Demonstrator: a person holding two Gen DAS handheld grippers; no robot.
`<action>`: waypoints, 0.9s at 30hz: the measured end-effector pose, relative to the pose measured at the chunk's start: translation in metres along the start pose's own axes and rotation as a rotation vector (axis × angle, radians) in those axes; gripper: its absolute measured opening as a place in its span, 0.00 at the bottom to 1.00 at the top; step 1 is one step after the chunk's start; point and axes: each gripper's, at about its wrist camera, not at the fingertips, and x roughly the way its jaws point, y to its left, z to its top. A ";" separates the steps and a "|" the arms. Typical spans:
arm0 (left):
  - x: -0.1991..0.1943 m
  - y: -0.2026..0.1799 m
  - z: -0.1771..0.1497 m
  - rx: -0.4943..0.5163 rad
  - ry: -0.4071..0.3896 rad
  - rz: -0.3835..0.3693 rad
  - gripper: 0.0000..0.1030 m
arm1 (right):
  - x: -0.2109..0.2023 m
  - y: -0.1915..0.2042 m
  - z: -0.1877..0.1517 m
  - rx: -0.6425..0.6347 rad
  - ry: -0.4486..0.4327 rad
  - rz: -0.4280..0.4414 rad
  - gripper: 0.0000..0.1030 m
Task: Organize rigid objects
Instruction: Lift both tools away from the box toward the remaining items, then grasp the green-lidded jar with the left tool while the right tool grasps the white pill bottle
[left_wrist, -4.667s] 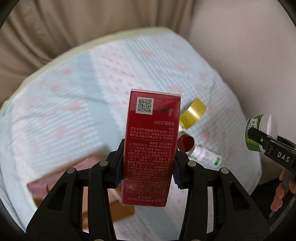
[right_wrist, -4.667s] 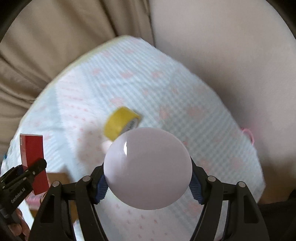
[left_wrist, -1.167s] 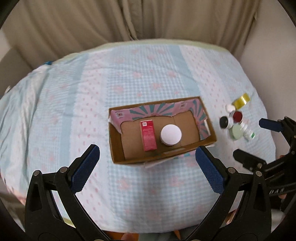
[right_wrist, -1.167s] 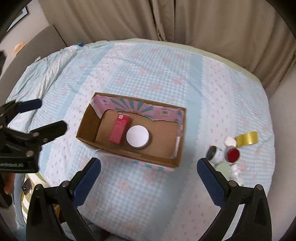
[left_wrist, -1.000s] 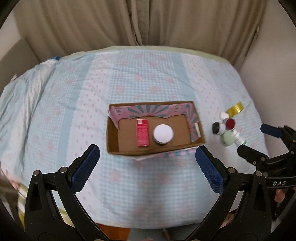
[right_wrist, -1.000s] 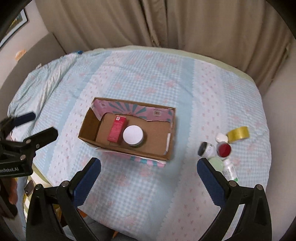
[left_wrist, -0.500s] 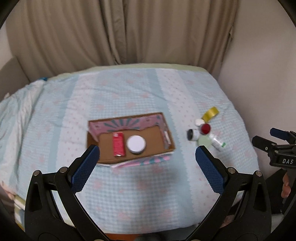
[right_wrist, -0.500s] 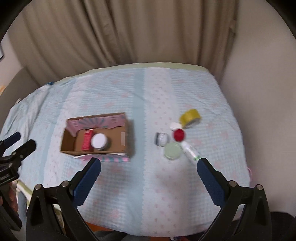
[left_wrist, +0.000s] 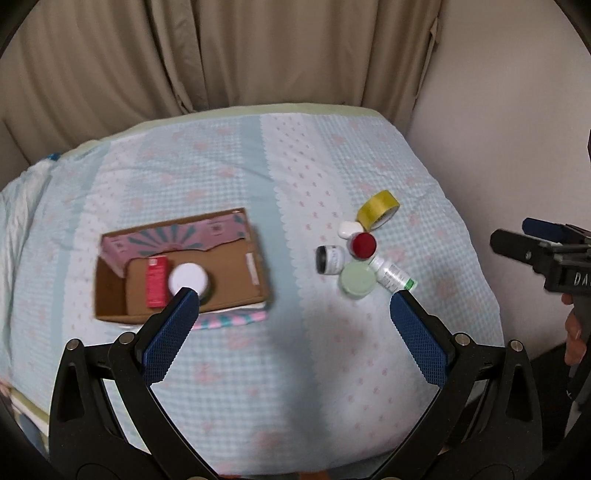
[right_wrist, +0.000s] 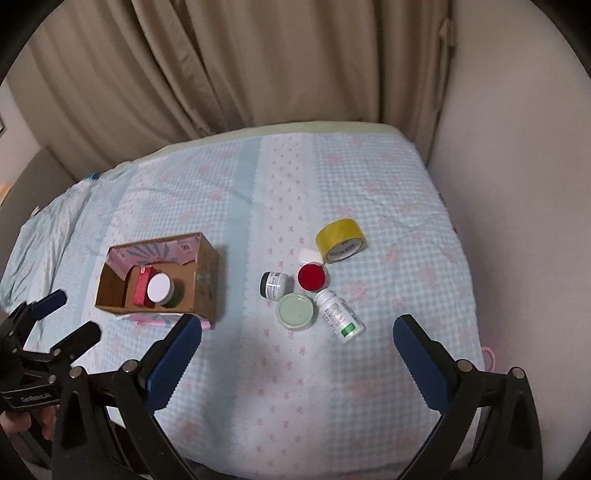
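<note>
Your left gripper (left_wrist: 291, 306) hangs with its blue-padded jaws spread wide and nothing between them, low in the left wrist frame; your right gripper (right_wrist: 295, 332) is likewise spread and empty at the bottom of its own frame.

Above them lies a bed (right_wrist: 369, 387) under a pale blue checked cover, with beige curtains (right_wrist: 240, 66) across the top of the frame. One cardboard box (right_wrist: 205, 273), pink-and-teal printed on its inner flap, sits at left of centre. It holds two items: one red carton (right_wrist: 141, 286) lying flat and one white-lidded jar (right_wrist: 159, 288) just beside it, touching or nearly so.

Six loose items cluster right of centre in the right wrist view: one yellow tape roll (right_wrist: 341, 240) on its edge at the top, one small white cap (right_wrist: 309, 255) just below it, one red-lidded jar (right_wrist: 313, 277), one grey jar with a black lid (right_wrist: 275, 285) on its side, one pale green lid (right_wrist: 296, 311), and one white bottle (right_wrist: 338, 314) lying down with a green-marked label. They sit close together, several touching.
</note>
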 end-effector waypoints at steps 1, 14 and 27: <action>0.011 -0.010 0.000 -0.004 0.004 -0.002 1.00 | 0.007 -0.006 0.000 -0.019 0.003 0.009 1.00; 0.184 -0.085 -0.018 0.084 0.097 -0.022 1.00 | 0.159 -0.063 -0.022 -0.273 0.157 0.019 0.97; 0.314 -0.100 -0.036 0.090 0.264 -0.098 0.97 | 0.269 -0.088 -0.063 -0.360 0.291 0.059 0.84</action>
